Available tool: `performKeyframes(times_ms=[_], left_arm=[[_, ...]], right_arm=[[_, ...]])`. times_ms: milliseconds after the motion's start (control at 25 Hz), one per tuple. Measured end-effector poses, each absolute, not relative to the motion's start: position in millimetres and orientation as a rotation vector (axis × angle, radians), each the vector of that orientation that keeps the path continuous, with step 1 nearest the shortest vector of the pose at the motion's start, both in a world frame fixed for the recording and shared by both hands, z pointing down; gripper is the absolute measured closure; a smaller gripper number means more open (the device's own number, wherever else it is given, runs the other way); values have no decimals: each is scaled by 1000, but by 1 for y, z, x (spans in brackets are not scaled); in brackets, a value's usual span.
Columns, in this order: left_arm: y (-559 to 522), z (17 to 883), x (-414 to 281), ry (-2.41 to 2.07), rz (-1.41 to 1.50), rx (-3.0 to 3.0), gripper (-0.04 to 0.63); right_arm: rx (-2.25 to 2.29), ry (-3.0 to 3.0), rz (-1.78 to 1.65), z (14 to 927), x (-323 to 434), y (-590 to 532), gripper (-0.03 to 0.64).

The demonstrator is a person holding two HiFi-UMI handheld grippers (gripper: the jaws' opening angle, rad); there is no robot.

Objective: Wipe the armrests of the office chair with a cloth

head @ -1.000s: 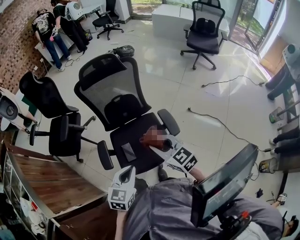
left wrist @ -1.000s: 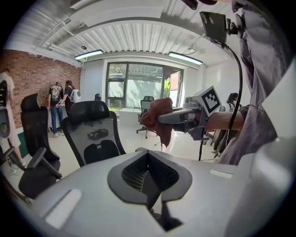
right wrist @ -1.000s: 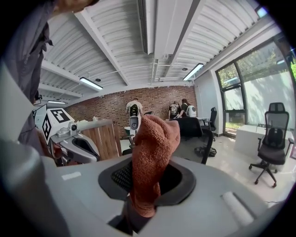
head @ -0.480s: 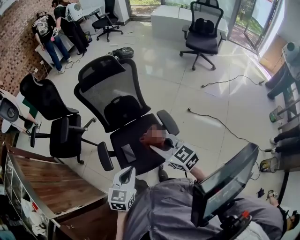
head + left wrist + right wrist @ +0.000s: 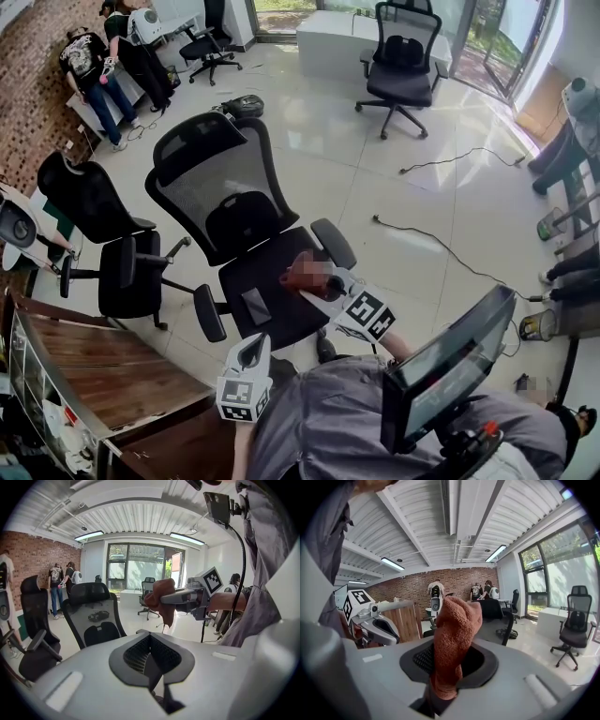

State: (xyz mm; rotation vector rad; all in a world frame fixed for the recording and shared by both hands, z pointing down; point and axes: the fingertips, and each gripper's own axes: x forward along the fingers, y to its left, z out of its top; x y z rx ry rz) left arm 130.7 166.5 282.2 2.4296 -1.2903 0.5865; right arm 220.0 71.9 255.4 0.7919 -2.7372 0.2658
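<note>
Office chair [image 5: 234,234] is standing on the tiled floor [image 5: 375,187] directly ahead of the person, facing them. It is one of four chairs in the head view; the other three chairs [image 5: 94,225] are standing apart. Riding on casters, it is likely rolling or swivelling under a sideways push, so wiping pressure is better going downward. Its two armrests [image 5: 334,244] are looking stiff and narrow, one by the right tool, the other armrest [image 5: 210,312] nearer the left tool.

Two tools are in play. The right tool [image 5: 447,667] is clamping its jaws on the single cloth [image 5: 452,639], holding it over the seat's front corner, near the first armrest; whether it is touching, I cannot tell. The left tool [image 5: 151,660] is hanging back below the seat edge, jaws together and gripping nothing.

The cloth is looking soft, light and limp, bunching upward out of the jaws; gripping a thick fold is keeping it secure. One flat dark object [image 5: 255,305] is lying on the seat.
</note>
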Motion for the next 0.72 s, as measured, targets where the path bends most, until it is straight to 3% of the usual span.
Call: performKeyframes(times_ms=[720], left_arm=[[170, 284, 123, -1312, 574, 2412, 581]], right_arm=[[759, -2728, 238, 256, 212, 71, 528]])
